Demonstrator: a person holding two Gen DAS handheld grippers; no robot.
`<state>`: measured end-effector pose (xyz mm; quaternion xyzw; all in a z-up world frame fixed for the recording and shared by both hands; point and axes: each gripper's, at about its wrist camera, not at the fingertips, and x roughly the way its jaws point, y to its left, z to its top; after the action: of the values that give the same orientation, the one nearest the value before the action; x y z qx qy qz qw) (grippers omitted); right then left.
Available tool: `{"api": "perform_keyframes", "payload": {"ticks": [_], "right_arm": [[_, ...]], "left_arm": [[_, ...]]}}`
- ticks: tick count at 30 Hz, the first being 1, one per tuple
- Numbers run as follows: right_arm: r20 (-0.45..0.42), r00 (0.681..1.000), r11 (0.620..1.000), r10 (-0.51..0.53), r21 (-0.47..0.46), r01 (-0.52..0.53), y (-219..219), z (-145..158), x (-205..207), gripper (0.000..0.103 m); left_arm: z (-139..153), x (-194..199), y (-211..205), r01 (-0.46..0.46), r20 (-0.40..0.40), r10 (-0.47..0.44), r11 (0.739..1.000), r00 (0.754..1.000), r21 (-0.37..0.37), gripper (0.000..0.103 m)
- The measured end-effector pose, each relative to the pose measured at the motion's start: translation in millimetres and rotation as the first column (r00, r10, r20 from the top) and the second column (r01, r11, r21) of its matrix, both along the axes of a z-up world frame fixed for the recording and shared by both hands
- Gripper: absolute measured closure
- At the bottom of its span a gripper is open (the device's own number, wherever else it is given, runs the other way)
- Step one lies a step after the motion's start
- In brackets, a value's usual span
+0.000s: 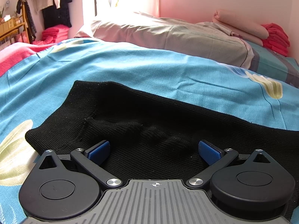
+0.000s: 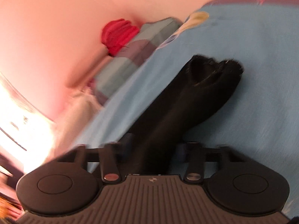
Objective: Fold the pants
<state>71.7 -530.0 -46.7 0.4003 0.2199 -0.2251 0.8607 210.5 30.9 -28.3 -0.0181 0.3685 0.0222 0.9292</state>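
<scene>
Mid-fold: right hand-held gripper point(image 2: 149, 149) clamps the black pants point(image 2: 186, 97) leg; left hand-held gripper point(image 1: 152, 149) gapes wide over the pants on the bed point(image 1: 130, 63); next, lay the leg across

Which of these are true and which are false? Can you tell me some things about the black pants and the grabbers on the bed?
1. The pants are black. True.
2. The pants lie on a bare wooden floor. False: they lie on a blue bedsheet.
3. The left gripper has its blue pads spread apart. True.
4. The right gripper has nothing between its fingers. False: black pants fabric runs between them, though the picture is blurry.
5. Folded red clothes sit by the pink wall. True.
</scene>
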Motion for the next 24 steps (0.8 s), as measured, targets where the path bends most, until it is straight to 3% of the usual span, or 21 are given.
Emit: {"api": "perform_keyframes", "payload": {"ticks": [3, 5, 7, 9, 10, 12, 14, 16, 17, 18, 19, 20, 23, 24], "right_arm": [[-0.01, 0.998, 0.998, -0.057, -0.017, 0.056, 10, 7, -4, 0.082], [-0.033, 0.998, 0.975, -0.051, -0.218, 0.043, 41, 28, -3, 0.082], [-0.062, 0.998, 0.87, -0.017, -0.493, -0.016, 91, 52, 2, 0.082], [-0.075, 0.996, 0.675, 0.047, -0.733, -0.086, 155, 69, 3, 0.082], [-0.086, 0.992, 0.543, 0.094, -0.831, -0.123, 193, 71, 2, 0.082], [-0.155, 0.968, 0.305, 0.197, -0.929, -0.211, 258, 59, 3, 0.081], [-0.334, 0.903, 0.037, 0.269, -0.934, -0.356, 321, 25, 8, 0.076], [-0.532, 0.801, -0.206, 0.275, -0.846, -0.491, 363, -21, 14, 0.075], [-0.604, 0.753, -0.294, 0.262, -0.793, -0.533, 376, -42, 15, 0.075], [-0.633, 0.74, -0.353, 0.229, -0.762, -0.543, 384, -56, 16, 0.085], [-0.615, 0.759, -0.368, 0.211, -0.77, -0.522, 387, -57, 15, 0.082], [-0.603, 0.765, -0.352, 0.227, -0.783, -0.513, 386, -50, 14, 0.08], [-0.59, 0.754, -0.257, 0.288, -0.806, -0.533, 376, -34, 15, 0.075], [-0.605, 0.743, -0.26, 0.286, -0.795, -0.548, 375, -36, 17, 0.075]], "left_arm": [[5, -4, 3, -0.009, 0.032, 0.009, 1.0, 0.999, -0.018, 0.0], [9, -7, 7, -0.023, 0.057, 0.025, 0.999, 0.998, -0.03, 0.0], [12, -8, 10, -0.046, 0.076, 0.049, 0.998, 0.996, -0.037, 0.0], [15, -8, 14, -0.064, 0.087, 0.068, 0.997, 0.994, -0.048, 0.0], [17, -9, 16, -0.072, 0.092, 0.077, 0.996, 0.993, -0.054, 0.0], [20, -10, 20, -0.088, 0.107, 0.094, 0.994, 0.99, -0.063, 0.0], [24, -13, 24, -0.104, 0.128, 0.112, 0.993, 0.985, -0.064, 0.0], [28, -16, 25, -0.116, 0.147, 0.122, 0.992, 0.982, -0.052, 0.0], [29, -17, 25, -0.115, 0.152, 0.121, 0.992, 0.981, -0.044, 0.0], [30, -17, 24, -0.113, 0.148, 0.118, 0.993, 0.982, -0.038, 0.0], [32, -17, 23, -0.11, 0.139, 0.114, 0.993, 0.984, -0.031, 0.0], [34, -17, 21, -0.105, 0.137, 0.107, 0.994, 0.985, -0.026, 0.0], [46, -15, 9, -0.058, 0.121, 0.061, 0.998, 0.991, -0.031, 0.0], [50, -14, 2, -0.028, 0.112, 0.032, 0.999, 0.993, -0.037, 0.0]]}}
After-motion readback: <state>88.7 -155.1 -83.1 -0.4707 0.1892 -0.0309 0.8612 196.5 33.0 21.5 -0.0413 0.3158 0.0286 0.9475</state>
